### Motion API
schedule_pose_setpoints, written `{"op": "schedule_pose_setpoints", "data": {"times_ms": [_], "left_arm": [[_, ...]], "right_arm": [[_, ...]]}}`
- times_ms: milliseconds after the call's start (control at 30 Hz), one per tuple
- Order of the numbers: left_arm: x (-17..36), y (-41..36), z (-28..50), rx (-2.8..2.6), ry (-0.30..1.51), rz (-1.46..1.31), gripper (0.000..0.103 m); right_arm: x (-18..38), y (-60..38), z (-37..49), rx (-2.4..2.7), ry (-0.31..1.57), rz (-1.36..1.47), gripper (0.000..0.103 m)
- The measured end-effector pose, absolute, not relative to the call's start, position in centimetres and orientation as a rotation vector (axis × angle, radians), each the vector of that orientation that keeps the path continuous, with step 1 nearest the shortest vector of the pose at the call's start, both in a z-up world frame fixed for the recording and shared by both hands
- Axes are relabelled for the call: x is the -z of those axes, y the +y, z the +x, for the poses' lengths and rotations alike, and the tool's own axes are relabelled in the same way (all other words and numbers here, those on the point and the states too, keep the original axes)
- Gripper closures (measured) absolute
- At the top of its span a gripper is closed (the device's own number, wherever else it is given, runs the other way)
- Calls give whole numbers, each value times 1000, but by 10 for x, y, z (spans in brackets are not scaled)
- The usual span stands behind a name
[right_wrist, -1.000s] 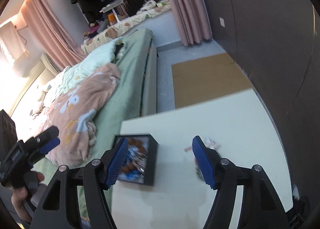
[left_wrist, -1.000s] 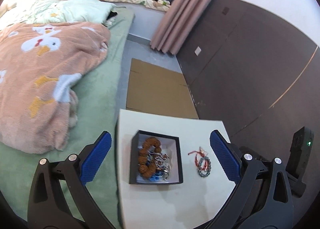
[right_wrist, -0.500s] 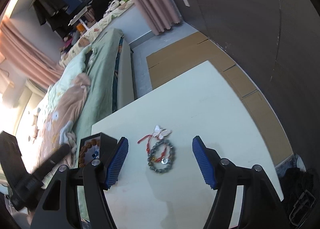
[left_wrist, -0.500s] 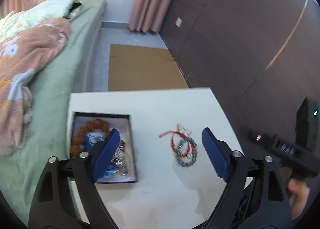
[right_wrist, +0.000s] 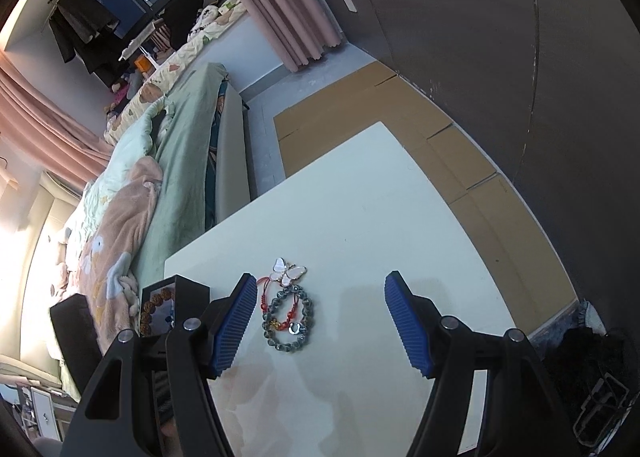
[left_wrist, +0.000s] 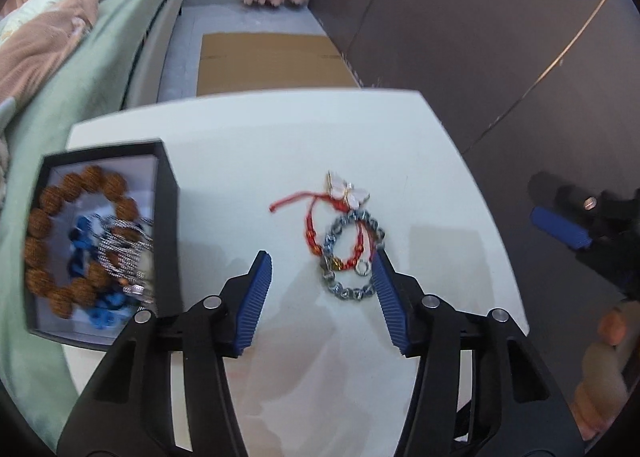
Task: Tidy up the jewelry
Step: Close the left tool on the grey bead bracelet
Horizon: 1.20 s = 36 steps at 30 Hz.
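Observation:
A grey bead bracelet (left_wrist: 352, 253) and a red cord bracelet (left_wrist: 312, 225) with a white butterfly charm (left_wrist: 346, 193) lie together on the white table (left_wrist: 280, 137). A black box (left_wrist: 166, 193) at the left holds a brown bead bracelet (left_wrist: 44, 225), silver chains and blue pieces. My left gripper (left_wrist: 322, 261) is open just above the table, its right fingertip beside the grey bracelet. My right gripper (right_wrist: 320, 289) is open; the bracelets (right_wrist: 288, 317) lie by its left finger (right_wrist: 234, 321). The box (right_wrist: 176, 297) shows partly behind that finger.
A bed with green sheet (left_wrist: 100, 57) and pink blanket (right_wrist: 116, 225) runs along the table's left side. Flat cardboard (left_wrist: 272, 57) lies on the floor beyond the table. A dark wall (left_wrist: 480, 37) stands at the right. The right gripper's blue pad (left_wrist: 560, 229) shows off the table's right edge.
Both grippers have come closer to the table and the bracelets. The left gripper swung right from over the box to beside the grey bracelet. Both stay open.

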State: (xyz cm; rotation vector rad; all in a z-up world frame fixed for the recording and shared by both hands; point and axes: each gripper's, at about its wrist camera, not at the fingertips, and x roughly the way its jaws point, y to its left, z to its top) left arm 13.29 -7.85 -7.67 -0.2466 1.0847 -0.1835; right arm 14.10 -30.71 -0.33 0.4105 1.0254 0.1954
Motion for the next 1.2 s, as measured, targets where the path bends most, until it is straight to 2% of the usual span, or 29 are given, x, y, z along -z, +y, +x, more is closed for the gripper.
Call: {"op": "schedule_pose_setpoints", "data": {"times_ms": [333, 567, 867, 1000, 1200], "left_arm": [[103, -97, 138, 161, 1140, -196, 68], [110, -97, 140, 189, 1132, -194, 92], [72, -79, 131, 244, 1051, -245, 93], [55, -66, 129, 261, 1016, -296, 93], [34, -41, 128, 248, 957, -345, 93]], "right_arm": [[10, -312, 145, -204, 1052, 417, 37], [13, -304, 147, -209, 1061, 392, 36], [21, -286, 148, -222, 1077, 335, 36], [24, -278, 151, -232, 1079, 331, 44], [39, -257, 160, -245, 1119, 294, 45]]}}
